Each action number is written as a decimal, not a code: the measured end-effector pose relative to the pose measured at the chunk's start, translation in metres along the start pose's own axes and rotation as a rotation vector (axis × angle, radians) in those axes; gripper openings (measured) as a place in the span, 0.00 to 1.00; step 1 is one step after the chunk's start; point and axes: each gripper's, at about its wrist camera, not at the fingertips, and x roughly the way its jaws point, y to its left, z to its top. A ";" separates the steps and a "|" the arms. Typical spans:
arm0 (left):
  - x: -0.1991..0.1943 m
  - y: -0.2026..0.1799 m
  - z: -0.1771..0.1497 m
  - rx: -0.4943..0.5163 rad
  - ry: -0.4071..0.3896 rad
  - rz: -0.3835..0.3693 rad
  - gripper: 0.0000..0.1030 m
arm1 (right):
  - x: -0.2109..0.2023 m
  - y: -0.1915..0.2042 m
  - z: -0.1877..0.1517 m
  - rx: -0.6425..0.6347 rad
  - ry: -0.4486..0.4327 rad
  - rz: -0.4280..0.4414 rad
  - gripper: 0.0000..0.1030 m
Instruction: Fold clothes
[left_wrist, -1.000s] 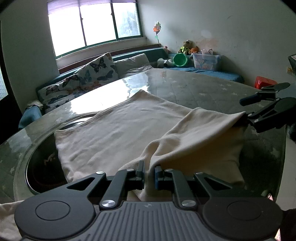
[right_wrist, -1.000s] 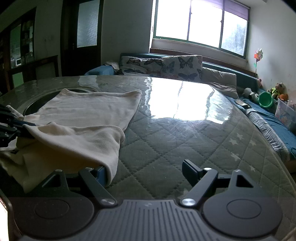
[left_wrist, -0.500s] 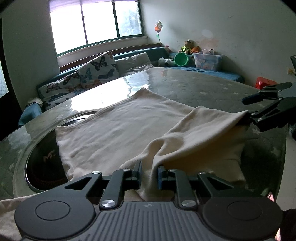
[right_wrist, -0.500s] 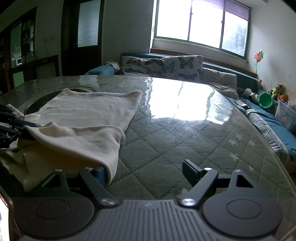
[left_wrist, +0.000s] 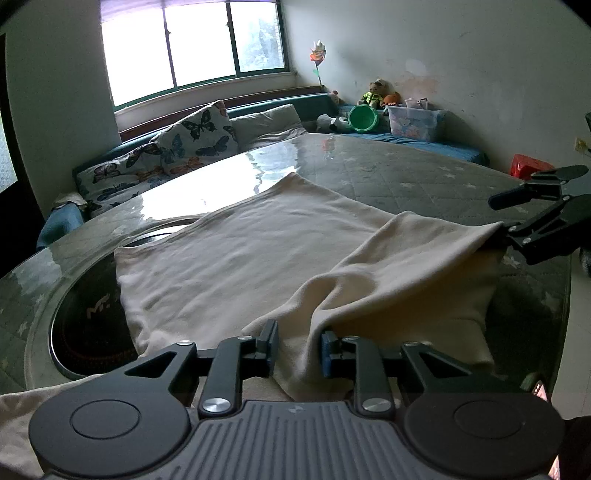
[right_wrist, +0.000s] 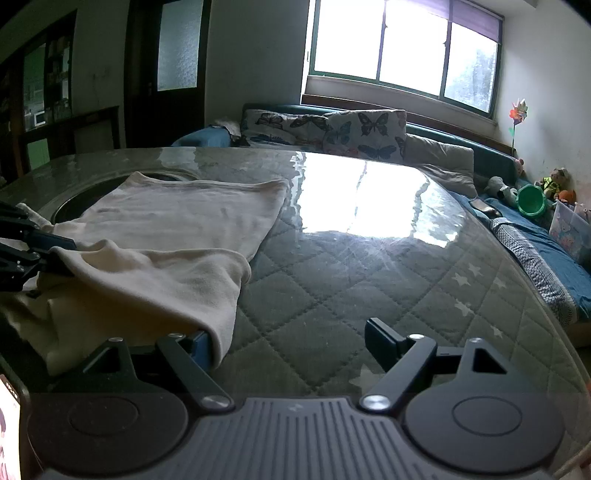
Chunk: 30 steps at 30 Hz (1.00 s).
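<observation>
Toys crowd clear bin (left_wrist: 413, 120); green bucket (left_wrist: 364, 118) beside it

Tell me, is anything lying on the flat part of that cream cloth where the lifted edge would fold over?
Nothing visible does. The flat part of the cream cloth is bare, and so is the table beside it. The left gripper is opening with the fold between its fingers.

Left tool (left_wrist: 298, 349) angled downward, jaws opening around cloth, right tool (right_wrist: 291, 341) angled downward, jaws spread wide
</observation>
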 end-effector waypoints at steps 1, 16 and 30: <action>0.000 0.000 0.000 0.000 0.000 -0.001 0.26 | 0.000 0.000 0.000 -0.001 0.000 0.000 0.81; 0.000 0.001 -0.002 -0.001 0.005 -0.003 0.28 | -0.006 0.001 0.000 -0.017 0.000 -0.001 0.84; 0.000 0.000 -0.002 -0.003 0.010 -0.002 0.32 | -0.016 -0.004 -0.003 -0.016 0.016 0.009 0.85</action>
